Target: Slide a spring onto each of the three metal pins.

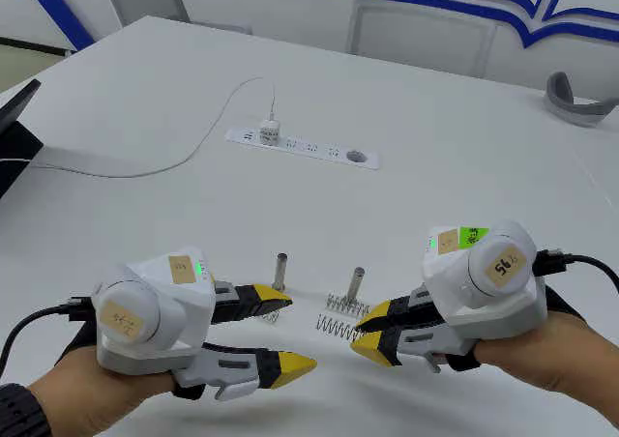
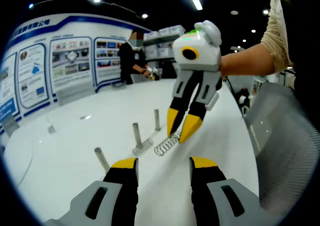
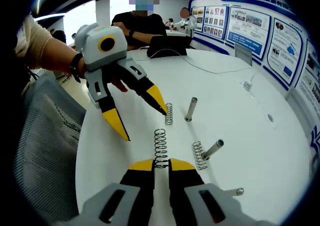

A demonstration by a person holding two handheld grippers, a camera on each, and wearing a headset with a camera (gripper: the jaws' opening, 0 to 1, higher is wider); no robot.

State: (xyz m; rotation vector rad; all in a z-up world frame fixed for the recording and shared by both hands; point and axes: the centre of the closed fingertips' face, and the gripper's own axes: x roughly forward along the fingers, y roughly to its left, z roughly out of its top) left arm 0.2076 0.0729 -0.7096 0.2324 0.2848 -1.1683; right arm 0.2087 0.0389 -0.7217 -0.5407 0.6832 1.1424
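Head view: we record the left gripper (image 1: 303, 333) gaping wide and empty, left of the middle pin (image 1: 356, 284).
Left gripper view: the right gripper (image 2: 176, 136) stands beyond that pin.
Right gripper view: its jaws pinch a spring (image 3: 160, 146) near that pin.

I seem to be running this in an office showroom or demo hall. There's a broad white table (image 1: 116, 118) with a power strip (image 1: 302, 148) set into its top. Blue-trimmed display boards (image 2: 75, 61) line the wall beyond the table, and a person (image 3: 142, 28) stands at its far edge.
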